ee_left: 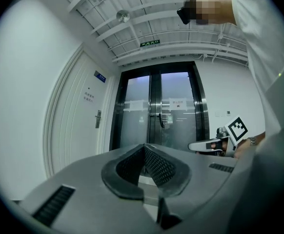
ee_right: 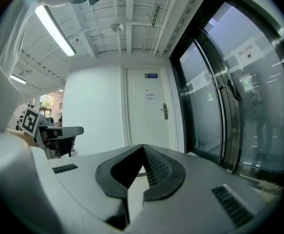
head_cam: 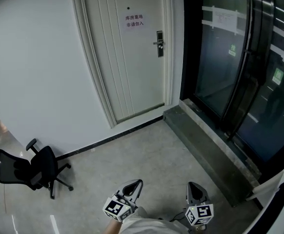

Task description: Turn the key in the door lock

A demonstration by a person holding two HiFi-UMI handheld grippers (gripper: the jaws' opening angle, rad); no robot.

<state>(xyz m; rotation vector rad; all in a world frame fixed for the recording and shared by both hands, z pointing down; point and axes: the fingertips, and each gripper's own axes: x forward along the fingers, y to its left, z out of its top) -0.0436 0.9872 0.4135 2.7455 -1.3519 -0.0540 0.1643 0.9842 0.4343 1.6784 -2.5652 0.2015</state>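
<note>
At the right edge of the white door (head_cam: 127,67), well ahead across the floor (head_cam: 147,155), the door lock (head_cam: 159,44) sits untouched, and no key can be made out. The left hand-held gripper (head_cam: 133,186) and the right hand-held gripper (head_cam: 194,188) are both pressed together and empty. Approaching, grasping and turning are all left to do.

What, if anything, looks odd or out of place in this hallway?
Nothing looks spilled or broken. The only slightly odd thing is a black office chair standing alone by the white wall, left of the closed door.
</note>
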